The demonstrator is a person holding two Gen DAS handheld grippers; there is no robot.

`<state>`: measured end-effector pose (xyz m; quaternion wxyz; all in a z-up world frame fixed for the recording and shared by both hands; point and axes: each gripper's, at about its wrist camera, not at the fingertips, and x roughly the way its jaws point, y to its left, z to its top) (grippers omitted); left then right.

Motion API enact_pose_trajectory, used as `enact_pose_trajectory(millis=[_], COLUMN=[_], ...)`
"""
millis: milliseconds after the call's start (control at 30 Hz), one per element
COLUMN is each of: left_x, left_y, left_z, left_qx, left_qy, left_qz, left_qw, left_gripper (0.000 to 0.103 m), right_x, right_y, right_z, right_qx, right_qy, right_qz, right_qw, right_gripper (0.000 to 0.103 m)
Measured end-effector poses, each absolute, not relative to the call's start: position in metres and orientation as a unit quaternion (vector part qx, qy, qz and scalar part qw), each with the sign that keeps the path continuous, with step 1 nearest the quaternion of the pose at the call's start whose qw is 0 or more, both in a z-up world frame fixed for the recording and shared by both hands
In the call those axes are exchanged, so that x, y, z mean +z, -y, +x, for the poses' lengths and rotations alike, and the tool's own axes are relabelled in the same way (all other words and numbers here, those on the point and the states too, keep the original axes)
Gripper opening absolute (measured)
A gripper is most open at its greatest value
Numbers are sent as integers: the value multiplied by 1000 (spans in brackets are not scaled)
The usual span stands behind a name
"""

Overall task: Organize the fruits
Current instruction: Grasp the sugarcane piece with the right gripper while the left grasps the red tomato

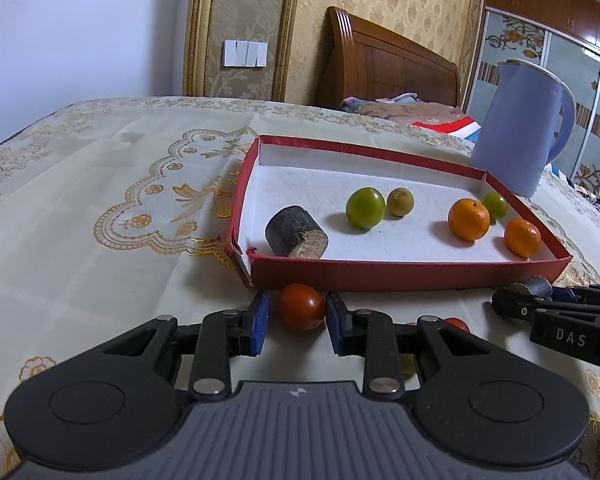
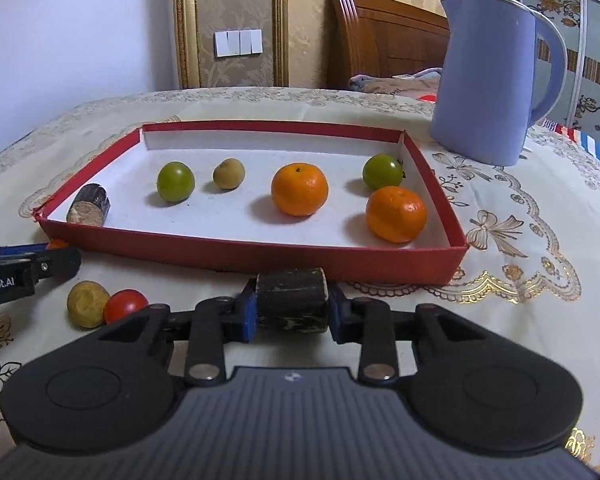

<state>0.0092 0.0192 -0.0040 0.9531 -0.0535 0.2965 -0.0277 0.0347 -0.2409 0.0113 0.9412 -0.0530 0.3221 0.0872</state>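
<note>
A red cherry tomato (image 1: 300, 305) sits on the tablecloth just in front of the red tray (image 1: 400, 270), with my left gripper (image 1: 298, 314) shut on it between the blue pads. My right gripper (image 2: 292, 308) is shut on a dark cylindrical chunk (image 2: 292, 296) at the tray's near wall (image 2: 260, 256). Inside the tray lie another dark chunk (image 2: 89, 205), two green fruits (image 2: 175, 181) (image 2: 382, 171), a small yellowish fruit (image 2: 229, 173) and two oranges (image 2: 299, 189) (image 2: 396, 214). A yellowish fruit (image 2: 87, 304) and a second red tomato (image 2: 125, 305) rest loose on the cloth between the grippers.
A tall blue jug (image 2: 492, 80) stands behind the tray's right corner. The round table has a cream embroidered cloth (image 1: 100, 168). A wooden headboard (image 1: 380, 60) and bedding are beyond the table. The right gripper (image 1: 540, 300) shows at the right of the left wrist view.
</note>
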Motion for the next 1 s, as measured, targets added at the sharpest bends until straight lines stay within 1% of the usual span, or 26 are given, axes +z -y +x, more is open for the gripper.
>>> enact_pose_trajectory(millis=[133, 200, 433, 633, 800, 1000], left_x=[-3, -3, 3, 24, 41, 38], left_y=[-17, -16, -16, -11, -1, 12], left_z=[6, 5, -3, -8, 3, 32], left_qx=[-35, -39, -43, -50, -58, -66], left_qy=[-295, -297, -293, -272, -261, -281], left_qz=[-45, -42, -36, -34, -31, -36], left_qw=[954, 953, 955, 960, 963, 957], left_gripper=[28, 25, 25, 25, 25, 25], right_x=[13, 15, 31, 47, 52, 44], right_y=[245, 247, 258, 258, 257, 253], right_z=[29, 25, 12, 17, 38, 62], right_qx=[95, 96, 101, 97, 89, 84], right_qy=[-315, -310, -280, -257, -255, -280], right_qz=[-47, -43, -26, -32, -32, -35], right_qw=[943, 945, 954, 961, 962, 956], right_gripper=[32, 32, 32, 32, 32, 32])
